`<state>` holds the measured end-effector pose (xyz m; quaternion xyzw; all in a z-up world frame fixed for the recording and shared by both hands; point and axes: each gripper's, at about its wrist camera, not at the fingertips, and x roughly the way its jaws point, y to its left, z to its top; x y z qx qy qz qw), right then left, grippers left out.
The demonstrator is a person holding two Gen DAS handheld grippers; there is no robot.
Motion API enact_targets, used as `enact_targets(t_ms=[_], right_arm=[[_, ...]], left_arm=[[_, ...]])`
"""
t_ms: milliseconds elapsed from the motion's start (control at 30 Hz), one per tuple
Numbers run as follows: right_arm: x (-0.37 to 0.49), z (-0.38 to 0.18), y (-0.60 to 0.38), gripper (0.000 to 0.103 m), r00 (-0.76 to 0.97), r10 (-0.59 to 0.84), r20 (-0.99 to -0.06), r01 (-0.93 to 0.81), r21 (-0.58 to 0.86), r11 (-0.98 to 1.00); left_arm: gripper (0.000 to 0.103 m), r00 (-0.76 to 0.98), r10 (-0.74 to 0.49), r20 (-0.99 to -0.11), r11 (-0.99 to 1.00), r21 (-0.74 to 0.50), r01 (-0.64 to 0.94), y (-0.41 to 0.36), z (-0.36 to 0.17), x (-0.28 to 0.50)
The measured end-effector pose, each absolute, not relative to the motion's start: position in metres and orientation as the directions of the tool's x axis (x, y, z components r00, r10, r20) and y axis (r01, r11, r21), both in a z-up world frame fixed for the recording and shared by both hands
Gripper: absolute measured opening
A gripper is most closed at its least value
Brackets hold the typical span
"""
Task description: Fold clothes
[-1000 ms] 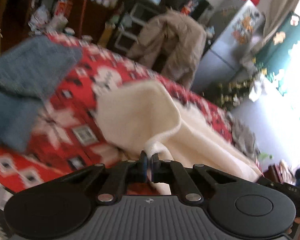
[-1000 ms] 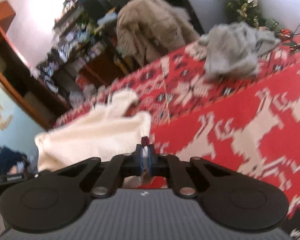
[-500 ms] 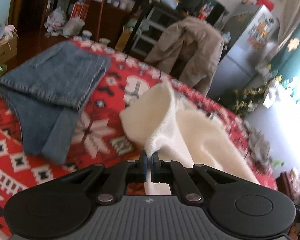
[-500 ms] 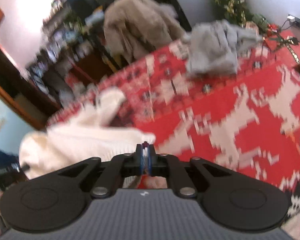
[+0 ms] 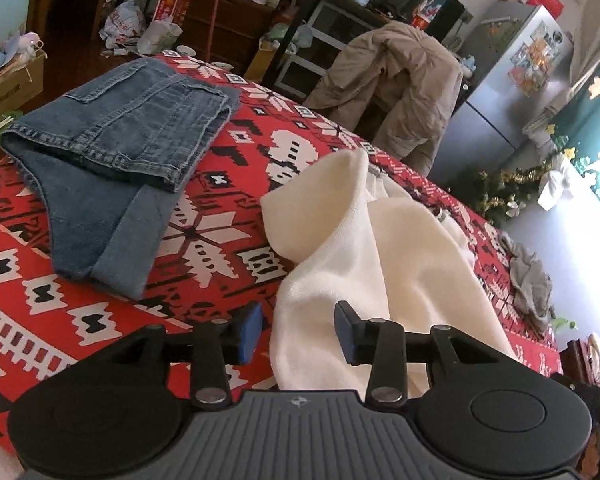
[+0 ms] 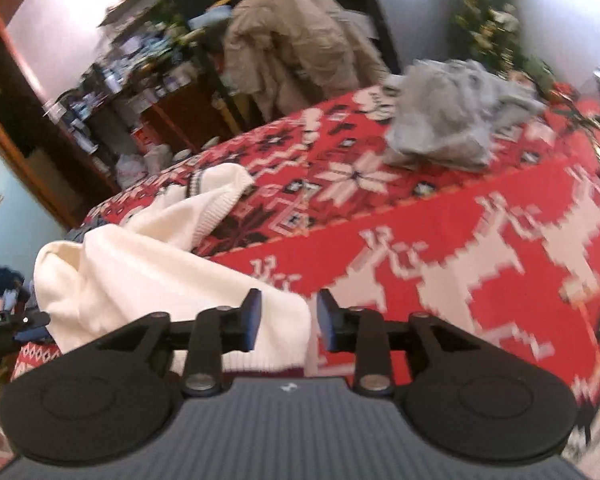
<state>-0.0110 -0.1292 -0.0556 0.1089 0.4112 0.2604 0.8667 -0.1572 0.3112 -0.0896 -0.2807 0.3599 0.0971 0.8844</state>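
A cream knit sweater (image 5: 372,248) lies bunched on the red patterned cloth (image 5: 220,240). My left gripper (image 5: 298,330) is opening over its near edge; the fabric lies between the parted jaws, and the pads do not press it. In the right wrist view the same sweater (image 6: 148,272) spreads to the left, its dark-trimmed hem under my right gripper (image 6: 286,322). That gripper's jaws are also opening, with the hem corner between them and free of the pads.
Folded denim shorts (image 5: 116,160) lie at the left on the cloth. A crumpled grey garment (image 6: 452,116) sits at the far right of the surface. A tan coat (image 5: 392,88) hangs over a chair behind, near cluttered shelves and a fridge (image 5: 512,92).
Both grippers were shut on the sweater's edge and have now let go, jaws parted. The sweater has dropped onto the cloth. The left view has swung toward the denim shorts.
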Motion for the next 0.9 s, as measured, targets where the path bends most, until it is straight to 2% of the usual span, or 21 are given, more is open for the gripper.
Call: enact_targets(t_ms=[33,200,233,267,300,333,367,500,667,733,833,900], right_arm=[[-0.004,-0.06,-0.123,0.041,0.51,0.542,-0.668,-0.372,0.397,0.839],[0.021,-0.088,-0.104,0.041,0.43,0.566,-0.704,-0.367,0.437,0.821],[0.021,-0.091,-0.102,0.028,0.428,0.564,-0.706,-0.368,0.433,0.823],[0.021,-0.094,-0.1,0.013,0.426,0.561,-0.709,-0.371,0.429,0.824],[0.019,-0.095,-0.097,0.008,0.424,0.557,-0.714,-0.382,0.416,0.825],[0.016,-0.094,-0.097,0.008,0.429,0.556,-0.712,-0.386,0.412,0.825],[0.01,-0.09,-0.098,0.007,0.434,0.555,-0.709,-0.396,0.404,0.825],[-0.015,-0.07,-0.115,0.007,0.46,0.55,-0.697,-0.405,0.386,0.829],[-0.04,-0.061,-0.135,0.007,0.428,0.568,-0.703,-0.408,0.41,0.816],[-0.043,-0.061,-0.136,0.013,0.437,0.556,-0.707,-0.408,0.395,0.823],[-0.038,-0.056,-0.142,0.02,0.465,0.566,-0.681,-0.379,0.424,0.822],[-0.031,-0.047,-0.141,0.022,0.485,0.577,-0.657,-0.378,0.437,0.816]], left_arm=[[0.039,0.719,-0.028,-0.694,0.825,-0.423,-0.375,0.311,-0.09,-0.155],[0.039,0.716,-0.031,-0.698,0.81,-0.437,-0.39,0.312,-0.095,-0.148],[0.037,0.718,-0.033,-0.695,0.811,-0.439,-0.388,0.312,-0.095,-0.147],[0.032,0.719,-0.034,-0.694,0.816,-0.435,-0.381,0.311,-0.094,-0.147],[0.022,0.721,-0.033,-0.692,0.822,-0.43,-0.375,0.31,-0.094,-0.146],[0.015,0.725,-0.03,-0.688,0.83,-0.421,-0.366,0.309,-0.092,-0.147],[0.005,0.73,-0.03,-0.682,0.838,-0.416,-0.354,0.309,-0.09,-0.149],[0.004,0.749,-0.067,-0.659,0.854,-0.426,-0.299,0.309,-0.081,-0.16],[0.004,0.724,-0.093,-0.684,0.873,-0.406,-0.271,0.305,-0.08,-0.169],[0.01,0.72,-0.104,-0.687,0.864,-0.421,-0.278,0.31,-0.08,-0.171],[0.011,0.73,-0.105,-0.675,0.841,-0.452,-0.298,0.321,-0.074,-0.173],[0.018,0.747,-0.093,-0.659,0.836,-0.459,-0.301,0.328,-0.066,-0.172]])
